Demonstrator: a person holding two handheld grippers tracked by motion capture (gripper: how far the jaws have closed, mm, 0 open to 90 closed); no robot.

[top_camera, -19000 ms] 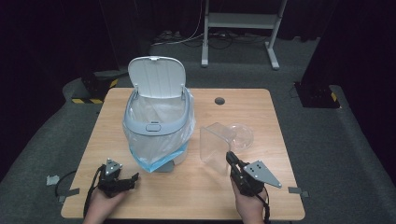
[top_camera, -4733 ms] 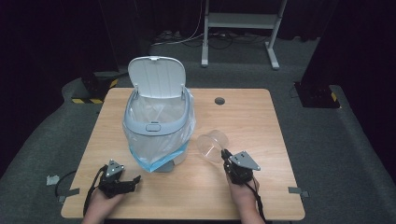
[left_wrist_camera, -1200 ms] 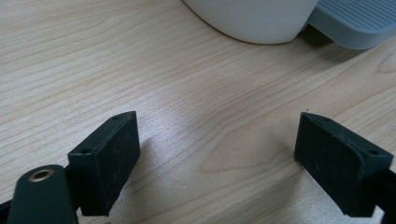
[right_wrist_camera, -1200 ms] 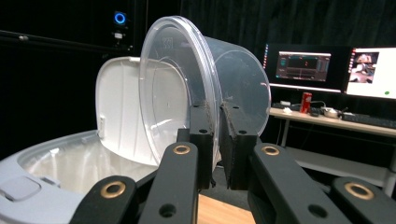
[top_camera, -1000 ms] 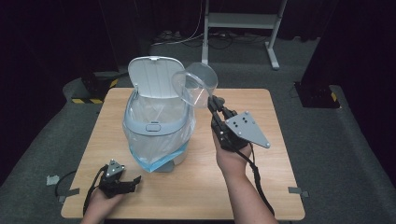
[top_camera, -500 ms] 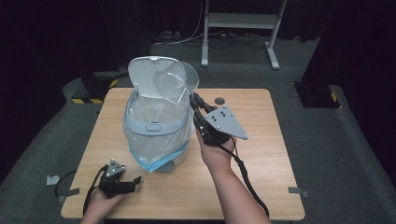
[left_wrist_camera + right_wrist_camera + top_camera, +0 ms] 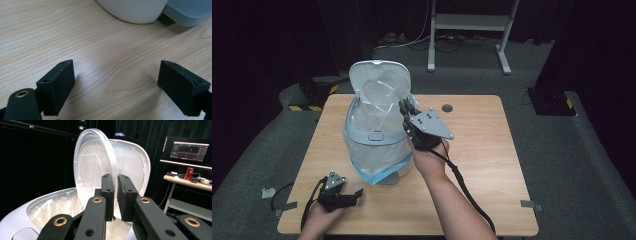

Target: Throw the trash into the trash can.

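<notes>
- because its thin wall is pinched between the fingers of the right gripper, the clear cup hangs tilted above the open bin, mouth turned sideways.
- the grip on the wall near the rim, seen close in the right gripper view, seems chosen so the cup can drop straight into the bag once let go.
- the cup is see-through plastic, round-rimmed, empty as far as can be told, and sits just in front of the raised lid.
- the lid stands upright at the back, which leaves the bin's mouth free.
- the bin is pale grey, lined with a clear bag edged in blue, and stands on the worktop.
- the left gripper rests on the worktop near the bin's base, fingers wide apart with nothing between them, likely kept out of the way.
</notes>
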